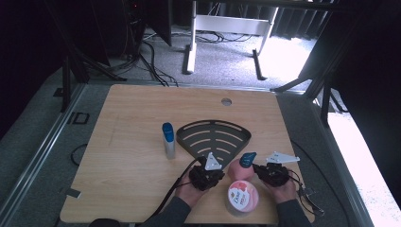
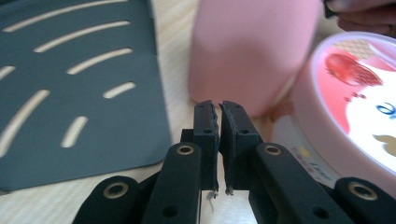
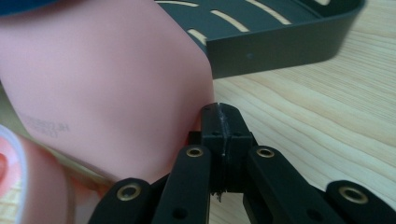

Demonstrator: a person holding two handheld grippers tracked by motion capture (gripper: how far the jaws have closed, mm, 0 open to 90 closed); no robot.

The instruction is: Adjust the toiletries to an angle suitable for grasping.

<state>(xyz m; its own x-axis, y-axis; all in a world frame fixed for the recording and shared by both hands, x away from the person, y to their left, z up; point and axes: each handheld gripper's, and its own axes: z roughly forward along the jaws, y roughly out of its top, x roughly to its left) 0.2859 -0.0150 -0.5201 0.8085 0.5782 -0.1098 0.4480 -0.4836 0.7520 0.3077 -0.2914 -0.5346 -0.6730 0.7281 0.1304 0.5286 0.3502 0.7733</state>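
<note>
The pink bottle [image 1: 240,169] with its dark blue cap [image 1: 248,159] stands near the front edge of the wooden table [image 1: 132,118], between the two grippers and just in front of the black slotted corner shelf [image 1: 213,135]. The high view gives this layout; the right gripper view adds faint printing low on the bottle's side [image 3: 44,127] and the shelf's raised rim [image 3: 280,49] close behind the bottle.

The left gripper [image 2: 219,109] has its jaws almost together, a thin slit between them, holding nothing and pointing at the bottle's base just ahead. The right gripper [image 3: 220,114] has its jaws pressed together, empty, tips right at the bottle's side; contact cannot be told.

A round pink tub with a strawberry-print lid [image 1: 242,197] sits just in front of the bottle, between the person's hands. In the left gripper view it crowds the bottle's right side [image 2: 355,102]. A slim white bottle with a blue cap [image 1: 168,139] stands left of the shelf.
</note>
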